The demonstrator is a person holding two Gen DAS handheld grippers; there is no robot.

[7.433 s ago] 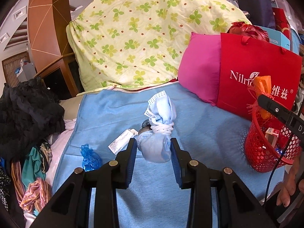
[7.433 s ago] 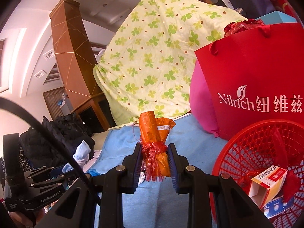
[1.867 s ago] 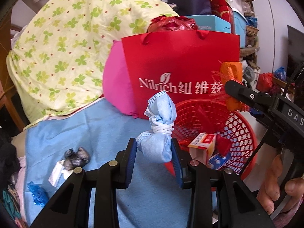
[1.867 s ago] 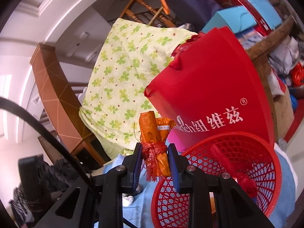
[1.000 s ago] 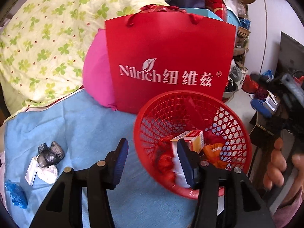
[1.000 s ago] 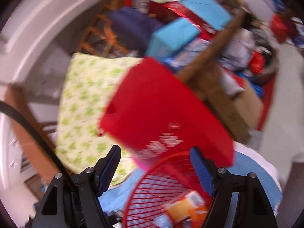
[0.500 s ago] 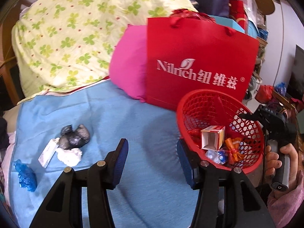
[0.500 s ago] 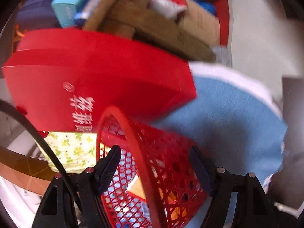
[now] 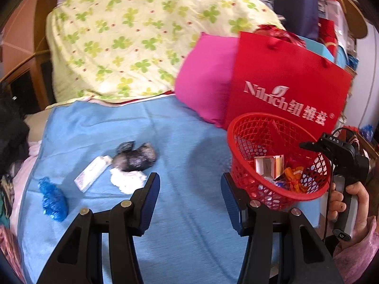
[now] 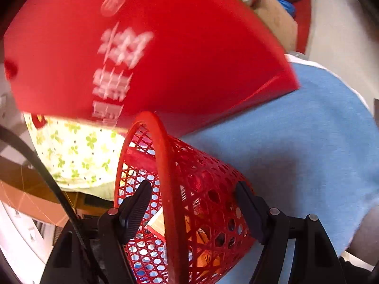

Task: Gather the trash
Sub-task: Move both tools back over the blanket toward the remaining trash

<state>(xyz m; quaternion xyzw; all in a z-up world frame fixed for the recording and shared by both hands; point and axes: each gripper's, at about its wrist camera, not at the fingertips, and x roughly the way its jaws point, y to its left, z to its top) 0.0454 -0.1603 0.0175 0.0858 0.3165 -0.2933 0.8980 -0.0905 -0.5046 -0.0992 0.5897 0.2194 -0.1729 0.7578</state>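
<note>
My left gripper (image 9: 189,179) stands open and empty above the blue cloth (image 9: 189,213). Ahead of it to the left lie a black crumpled lump (image 9: 135,157), a white tissue (image 9: 128,179), a white packet (image 9: 92,172) and a blue crumpled piece (image 9: 52,197). To the right stands the red mesh basket (image 9: 239,142), holding a small box (image 9: 268,165) and an orange bundle (image 9: 293,176). My right gripper (image 10: 193,189) is open and straddles the basket's rim (image 10: 165,165), one finger inside and one outside. In the left wrist view that gripper (image 9: 308,145) sits at the basket's far right, held by a hand (image 9: 350,203).
A red paper bag (image 9: 284,78) and a pink pillow (image 9: 206,80) stand right behind the basket. A clover-print quilt (image 9: 132,40) is heaped at the back. Dark clothes (image 9: 9,127) lie at the left edge. The cloth's right edge (image 10: 355,189) drops off beside the basket.
Both grippers let go of their bundles, the blue one and the orange one, over the basket. My left gripper swung left toward the loose trash. My right gripper rolled and sank onto the basket's rim.
</note>
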